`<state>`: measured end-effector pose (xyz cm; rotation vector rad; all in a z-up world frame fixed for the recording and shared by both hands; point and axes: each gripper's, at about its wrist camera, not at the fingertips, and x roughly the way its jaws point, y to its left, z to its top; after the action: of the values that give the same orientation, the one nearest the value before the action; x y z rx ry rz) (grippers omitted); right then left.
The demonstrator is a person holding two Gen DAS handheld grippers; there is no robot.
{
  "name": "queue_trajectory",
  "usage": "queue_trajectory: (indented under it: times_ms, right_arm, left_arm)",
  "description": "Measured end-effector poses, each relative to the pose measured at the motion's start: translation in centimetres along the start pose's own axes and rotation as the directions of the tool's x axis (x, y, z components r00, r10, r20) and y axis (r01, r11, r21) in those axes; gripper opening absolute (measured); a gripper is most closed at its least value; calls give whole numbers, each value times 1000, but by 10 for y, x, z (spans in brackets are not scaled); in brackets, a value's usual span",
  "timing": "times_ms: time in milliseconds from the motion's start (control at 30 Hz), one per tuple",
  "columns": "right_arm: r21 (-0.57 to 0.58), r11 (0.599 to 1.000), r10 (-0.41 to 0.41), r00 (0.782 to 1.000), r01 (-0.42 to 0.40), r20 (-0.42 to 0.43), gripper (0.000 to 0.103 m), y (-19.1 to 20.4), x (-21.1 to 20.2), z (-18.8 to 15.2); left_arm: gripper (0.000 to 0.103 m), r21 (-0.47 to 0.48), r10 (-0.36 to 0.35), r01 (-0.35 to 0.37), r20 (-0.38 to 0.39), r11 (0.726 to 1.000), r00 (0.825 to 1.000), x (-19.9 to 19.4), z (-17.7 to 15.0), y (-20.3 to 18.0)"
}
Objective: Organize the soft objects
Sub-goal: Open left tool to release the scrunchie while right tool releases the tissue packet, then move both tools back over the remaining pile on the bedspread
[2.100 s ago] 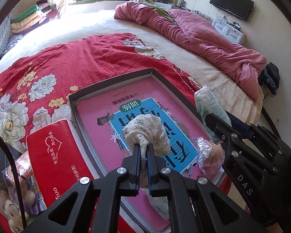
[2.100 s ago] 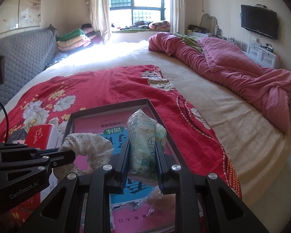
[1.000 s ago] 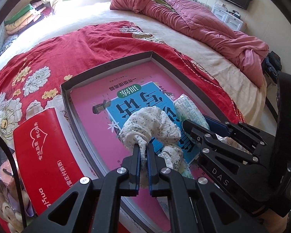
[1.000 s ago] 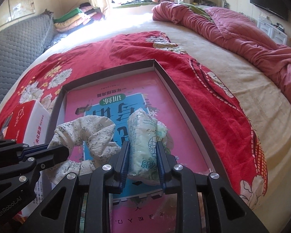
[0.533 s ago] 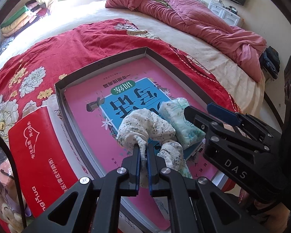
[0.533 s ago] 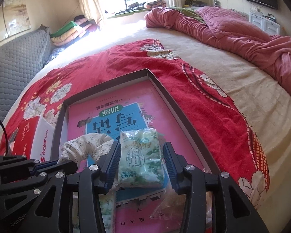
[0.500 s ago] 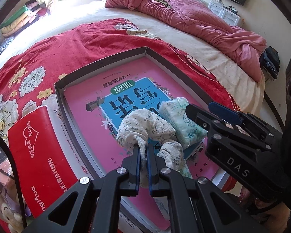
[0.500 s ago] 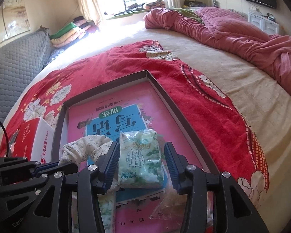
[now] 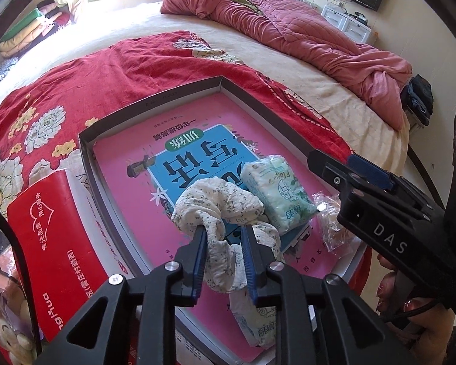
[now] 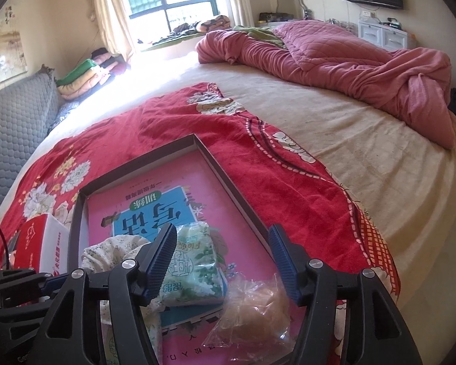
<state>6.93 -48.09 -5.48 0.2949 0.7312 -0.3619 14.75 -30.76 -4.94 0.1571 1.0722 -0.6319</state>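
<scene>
The shallow dark-walled tray on the red floral blanket serves as the landmark. Its near edge is cut off by both gripper bodies, and a second pale printed packet at that near edge lies half hidden under the left gripper's arm; its print is too small to read.

Nearest, over the tray's near end, the left gripper has its jaws opening around the floral fabric scrunchie. A strand of the cloth runs between the blue pads, which now stand a little apart; whether they press on it cannot be told. The scrunchie rests on the pink book cover inside the tray, its loop stretching across the tray's width.

Just beside it, toward the tray's right wall, the green-and-white tissue packet lies flat on the blue panel, its long axis running from the near edge toward the far corner. The right gripper hovers over it, jaws opening wide, pads clear of the packet. A crumpled clear bag with something tan inside sits at the tray's near right corner; its contents are hard to make out.

Left of the tray, touching its wall, stands a red tissue box. Far beyond the tray, a pink quilt lies bunched on the bed.
</scene>
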Motion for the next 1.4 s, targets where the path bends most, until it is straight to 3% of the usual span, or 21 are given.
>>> queue_trajectory:
  times_ms: [200, 367, 500, 900, 1400]
  right_arm:
    - [-29, 999, -20, 1000, 20, 15, 69, 3, -3, 1]
    - [-36, 999, -30, 999, 32, 37, 73, 2, -10, 4]
    - [-27, 999, -42, 998, 44, 42, 74, -1, -14, 4]
    - [-30, 998, -58, 995, 60, 86, 75, 1, -33, 10]
    - [-30, 999, -29, 993, 32, 113, 76, 19, -67, 19]
  left_arm:
    - [36, 14, -17, 17, -2, 1000, 1000, -1, -1, -6]
    - [56, 10, -23, 22, 15, 1000, 1000, -7, -1, -10]
    - [58, -2, -33, 33, 37, 999, 999, -15, -1, -12]
    - [81, -37, -28, 33, 125, 999, 992, -54, -4, -6]
    - [85, -42, 11, -2, 202, 999, 979, -105, -17, -5]
